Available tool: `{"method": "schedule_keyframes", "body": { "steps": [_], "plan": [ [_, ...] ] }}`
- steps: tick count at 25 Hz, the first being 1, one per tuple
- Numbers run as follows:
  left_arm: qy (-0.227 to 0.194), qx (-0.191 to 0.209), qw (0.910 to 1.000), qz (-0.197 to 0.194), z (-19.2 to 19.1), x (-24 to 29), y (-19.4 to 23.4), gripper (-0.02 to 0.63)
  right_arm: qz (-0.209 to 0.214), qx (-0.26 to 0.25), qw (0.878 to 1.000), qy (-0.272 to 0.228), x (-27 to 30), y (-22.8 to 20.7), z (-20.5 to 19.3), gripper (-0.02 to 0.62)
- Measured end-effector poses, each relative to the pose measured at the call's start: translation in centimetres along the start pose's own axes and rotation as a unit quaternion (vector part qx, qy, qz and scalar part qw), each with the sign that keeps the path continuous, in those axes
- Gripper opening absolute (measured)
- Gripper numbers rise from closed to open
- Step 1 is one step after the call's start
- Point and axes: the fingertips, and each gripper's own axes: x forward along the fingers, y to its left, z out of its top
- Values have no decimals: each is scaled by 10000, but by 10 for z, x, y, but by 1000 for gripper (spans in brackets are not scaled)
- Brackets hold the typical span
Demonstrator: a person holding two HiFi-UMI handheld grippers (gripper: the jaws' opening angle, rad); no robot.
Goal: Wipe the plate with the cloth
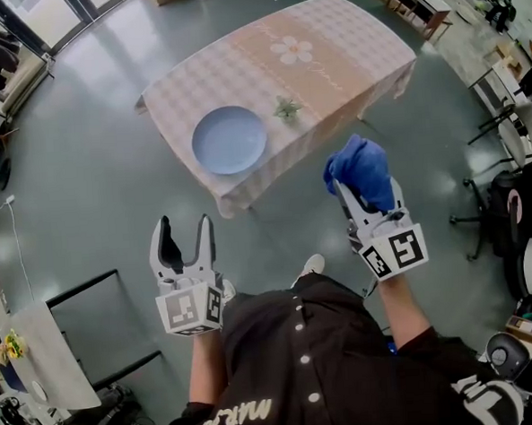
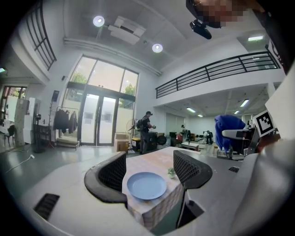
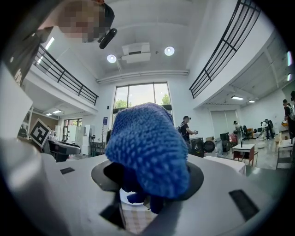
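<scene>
Fingers (image 1: 349, 206) of the right gripper (image 1: 362, 190) are clamped on the blue cloth (image 1: 360, 164), pinching it low so that a thick wad bulges past their tips; that likely lets soft fabric, not hard plastic, meet the dish. Fingers (image 1: 166, 245) of the left gripper (image 1: 184, 228) stand wide apart with nothing between them, probably kept free to steady things. Well ahead of both pairs the pale blue plate (image 1: 229, 139) lies flat near the close edge of the checked worktop (image 1: 346, 58), within easy reach once the person steps in. No wiping has begun.
</scene>
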Motion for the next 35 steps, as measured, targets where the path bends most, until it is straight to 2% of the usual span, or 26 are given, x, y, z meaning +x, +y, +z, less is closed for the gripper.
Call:
{"method": "schedule_keyframes", "body": {
  "steps": [9,13,18,25,35],
  "plan": [
    [9,-243,9983,522,-6,-1,-39,322,462,36,9989,47,-4,-39,-3,206],
    [27,-279,9963,812,-9,-8,-46,322,664,138,9977,26,-5,-52,-4,206],
    [-94,-523,9920,1148,-9,-24,-51,322,919,77,9957,69,-4,-56,-7,206],
    [148,-613,9893,1318,-23,-20,-40,322,940,214,9952,186,4,-52,-19,206],
    [146,-577,9900,1280,-10,52,-9,322,641,19,9979,116,52,-72,-10,204]
  ]
}}
